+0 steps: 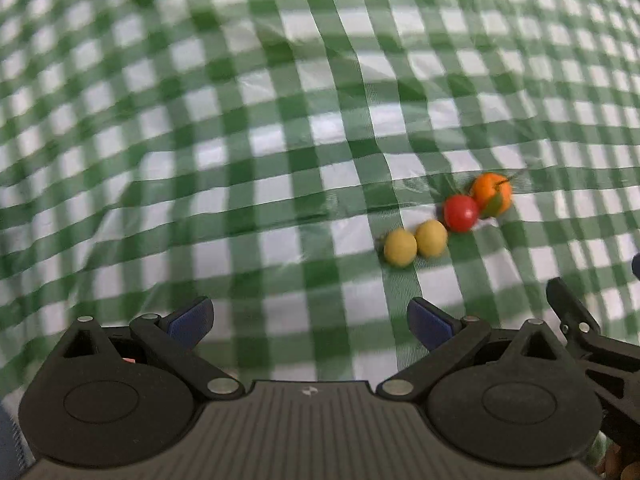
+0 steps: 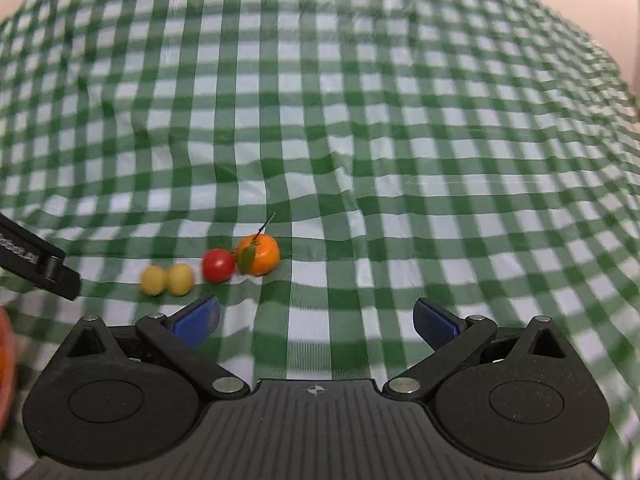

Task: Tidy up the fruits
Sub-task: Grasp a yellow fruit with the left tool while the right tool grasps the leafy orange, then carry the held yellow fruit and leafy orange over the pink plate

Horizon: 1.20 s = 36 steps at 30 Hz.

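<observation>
Both grippers, left gripper (image 1: pixel 310 322) and right gripper (image 2: pixel 316 320), gape wide and hold nothing. Right of centre on the checkered bench (image 1: pixel 280 120), 2 yellow fruits (image 1: pixel 416 242), a tomato (image 1: pixel 461 213) and an orange (image 1: pixel 491 194) form a touching row.

Right gripper (image 2: pixel 316 314) jaws spread wide, blue pads (image 2: pixel 198 318) empty. Ahead on wrinkled green-and-white checked tablecloth (image 2: pixel 360 140): two small yellow round fruits (image 2: pixel 167 279) touching, red round tomato (image 2: pixel 218 265) against stemmed, leafed orange mandarin (image 2: pixel 259 254), all in a row.
</observation>
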Available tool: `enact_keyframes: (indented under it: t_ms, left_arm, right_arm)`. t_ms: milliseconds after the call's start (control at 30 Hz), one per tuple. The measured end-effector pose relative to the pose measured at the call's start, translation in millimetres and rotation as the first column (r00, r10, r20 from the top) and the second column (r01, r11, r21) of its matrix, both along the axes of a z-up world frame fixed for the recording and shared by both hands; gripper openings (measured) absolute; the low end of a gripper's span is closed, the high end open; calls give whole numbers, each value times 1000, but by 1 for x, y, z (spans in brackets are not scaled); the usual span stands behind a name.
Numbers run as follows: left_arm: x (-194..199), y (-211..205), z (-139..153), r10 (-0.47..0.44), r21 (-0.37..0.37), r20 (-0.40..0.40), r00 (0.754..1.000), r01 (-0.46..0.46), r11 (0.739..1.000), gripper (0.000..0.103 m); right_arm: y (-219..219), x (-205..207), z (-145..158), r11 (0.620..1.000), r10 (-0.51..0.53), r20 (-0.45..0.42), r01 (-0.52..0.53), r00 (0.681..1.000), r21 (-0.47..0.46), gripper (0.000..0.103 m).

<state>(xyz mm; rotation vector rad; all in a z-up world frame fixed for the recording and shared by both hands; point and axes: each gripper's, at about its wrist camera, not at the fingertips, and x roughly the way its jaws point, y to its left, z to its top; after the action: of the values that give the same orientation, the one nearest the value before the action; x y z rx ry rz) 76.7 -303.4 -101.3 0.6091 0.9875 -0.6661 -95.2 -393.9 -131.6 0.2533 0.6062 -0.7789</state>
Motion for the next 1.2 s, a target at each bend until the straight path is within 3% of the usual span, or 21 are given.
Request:
enact_keyframes:
  t_ms: [133, 300, 467, 500, 533, 567, 600, 833, 967, 1200]
  left_arm:
    - [31, -30, -39, -50, 19, -139, 989, 53, 998, 103]
    - [57, -49, -60, -59, 11, -193, 979, 62, 998, 103]
    - [68, -57, -58, -66, -20, -201, 977, 63, 998, 102]
    - [68, -56, -56, -70, -30, -202, 977, 65, 997, 91]
    - [66, -55, -52, -77, -36, -183, 980, 72, 997, 65]
    - [61, -54, -47, -100, -32, -147, 984, 97, 995, 45]
    - [57, -53, -44, -115, -31, -137, 984, 112, 993, 30]
    - [51, -34, -22, -86, -87, -171, 982, 72, 994, 29]
    - [37, -10, 8, -61, -125, -160, 985, 41, 991, 30]
    - [2, 57, 63, 21, -127, -141, 990, -39, 991, 30]
  right_arm:
    - [-23, 38, -23, 997, 75, -44, -76, 996, -12, 102]
    - [-45, 75, -44, 991, 117, -89, -122, 989, -50, 102]
    - [-60, 89, -48, 992, 116, -53, -119, 992, -46, 100]
    - [-58, 89, -47, 989, 139, -40, -141, 989, -47, 82]
    - [-55, 88, -45, 984, 173, -24, -173, 985, -33, 65]
    - [-51, 88, -42, 980, 198, -20, -198, 980, -18, 39]
    - [-45, 88, -42, 983, 181, -43, -182, 983, -26, 39]
    - [-36, 63, -26, 997, 78, 6, -78, 997, -4, 39]
    - [-26, 39, 0, 999, 38, 41, -38, 998, -4, 39]
    - [40, -33, 57, 999, 51, 125, -50, 991, -12, 39]
